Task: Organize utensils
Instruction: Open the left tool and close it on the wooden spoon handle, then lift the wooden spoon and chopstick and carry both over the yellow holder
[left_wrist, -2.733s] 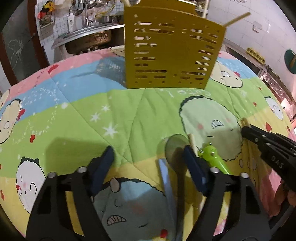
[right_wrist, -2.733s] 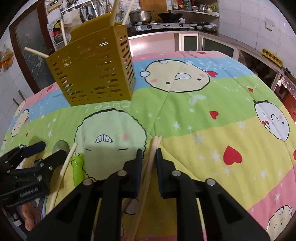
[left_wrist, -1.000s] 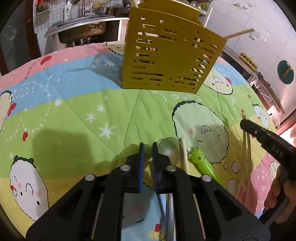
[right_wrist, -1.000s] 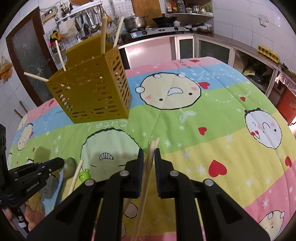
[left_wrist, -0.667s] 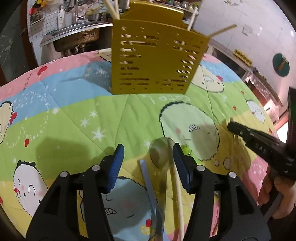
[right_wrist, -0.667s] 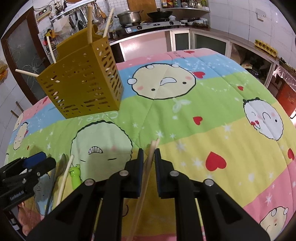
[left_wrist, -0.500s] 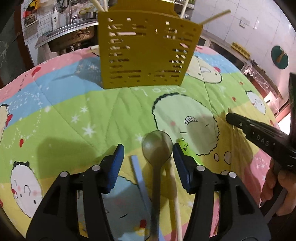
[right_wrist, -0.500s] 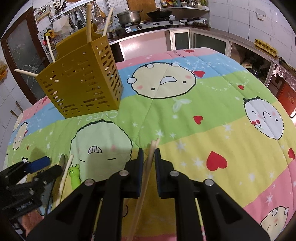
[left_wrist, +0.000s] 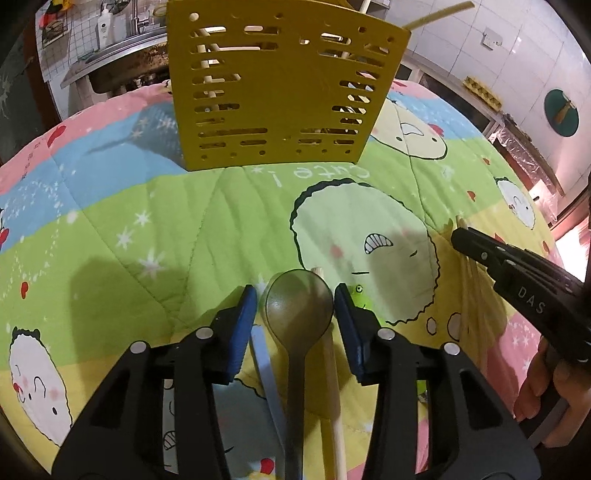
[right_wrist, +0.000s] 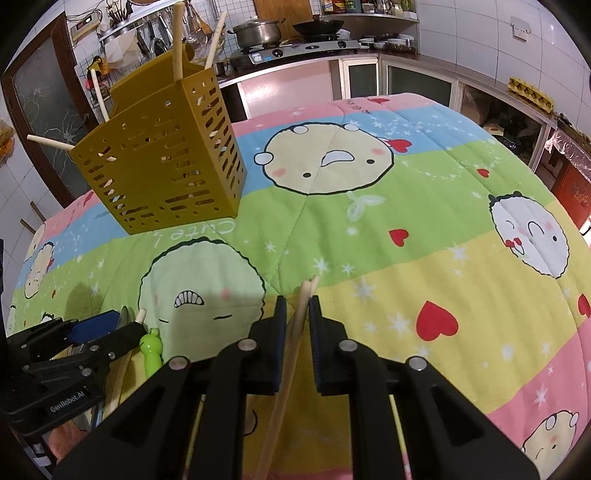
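Observation:
A dark spoon (left_wrist: 299, 306) lies on the cartoon quilt (left_wrist: 147, 229). Its bowl sits between the blue pads of my left gripper (left_wrist: 294, 299), whose jaws are closing and stand just off the bowl's edges. Beside the spoon lie a pale wooden chopstick (left_wrist: 332, 369), a pale blue flat handle (left_wrist: 267, 369) and a green frog-topped utensil (left_wrist: 360, 291). My right gripper (right_wrist: 297, 306) is shut on a pair of wooden chopsticks (right_wrist: 308, 286) whose tips poke past its pads. The yellow slotted utensil holder (right_wrist: 162, 166) stands upright at the far side with several sticks in it.
The quilt covers the whole table and falls away at its rounded edges. A hand (left_wrist: 543, 391) holds the right gripper at the right of the left wrist view. Kitchen counters, a stove (right_wrist: 295, 48) with pots and a sink lie beyond the table.
My left gripper, shut a second ago, opened wide, shifted over the spoon and now narrows around its bowl. The right gripper kept still, shut on the chopsticks.

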